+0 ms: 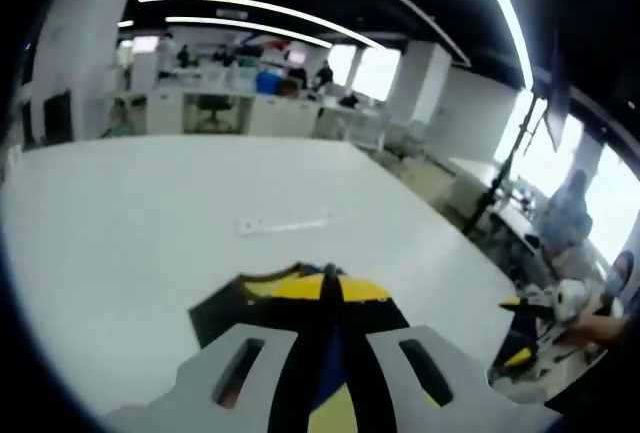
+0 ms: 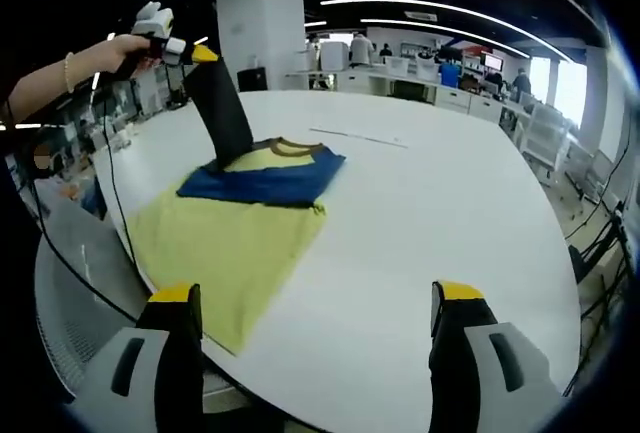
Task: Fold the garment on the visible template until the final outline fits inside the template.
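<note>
1. Garment [image 2: 245,223]: a yellow, blue and black shirt that lies on the big white table [image 2: 430,223], on the side near the table edge and the person. The yellow part is spread flat toward the right gripper view's camera. The blue part is folded on top of it, farther back.
2. The left gripper [image 2: 200,53] is pinched tight on a black part of the shirt [image 2: 225,113] and holds it up in the air. In the left gripper view the two jaws press together on the dark cloth.
3. The right gripper [image 2: 310,308] has its jaws wide apart and holds nothing. It hangs over the near table edge, by the yellow part.
4. I think the step now is to lay the black part over the rest of the shirt. To do it well, bring it across low and slow, so the cloth lands flat with no bumps.
5. The free gripper could hold the yellow part down so the shirt does not slide.
6. I cannot make out a template under the shirt, so keep the fold small and tidy.
7. A thin pale strip [image 1: 285,224] lies on the table past the shirt, well apart from it.
8. Black cables [image 2: 105,183] hang beside the table. Desks and people are far behind. None of these are in the way.
</note>
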